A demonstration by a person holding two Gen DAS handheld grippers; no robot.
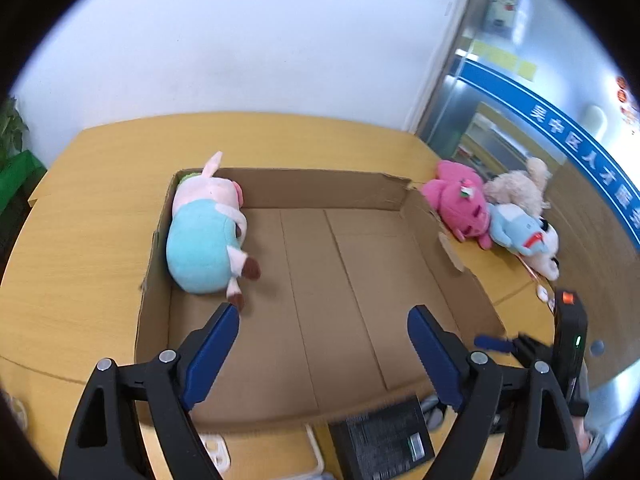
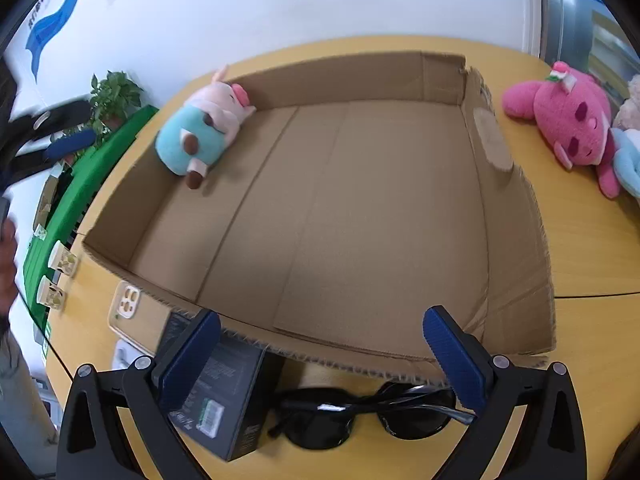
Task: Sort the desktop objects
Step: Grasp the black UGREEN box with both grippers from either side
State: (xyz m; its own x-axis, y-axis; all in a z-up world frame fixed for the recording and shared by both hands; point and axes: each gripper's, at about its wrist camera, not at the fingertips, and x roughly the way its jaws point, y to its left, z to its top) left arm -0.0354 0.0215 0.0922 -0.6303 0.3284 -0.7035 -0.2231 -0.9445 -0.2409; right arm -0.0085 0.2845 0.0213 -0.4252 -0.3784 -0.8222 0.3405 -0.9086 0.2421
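Note:
A shallow cardboard box (image 1: 360,280) (image 2: 360,220) lies open on the yellow table. A pig plush in a teal dress (image 1: 208,236) (image 2: 200,132) lies in its far left corner. A pink plush (image 1: 460,200) (image 2: 568,128), a beige plush (image 1: 520,188) and a light blue plush (image 1: 524,236) lie on the table right of the box. Black sunglasses (image 2: 368,416) and a dark box (image 2: 224,396) (image 1: 384,436) lie in front of the cardboard box. My left gripper (image 1: 323,320) is open and empty over the box's near half. My right gripper (image 2: 322,328) is open and empty above the sunglasses.
A white phone case (image 2: 126,304) (image 1: 214,452) lies at the box's front left corner. Small patterned cups (image 2: 60,260) stand at the table's left edge. A green stand with a plant (image 2: 112,96) is beyond. The right gripper (image 1: 496,344) shows at the left view's right side.

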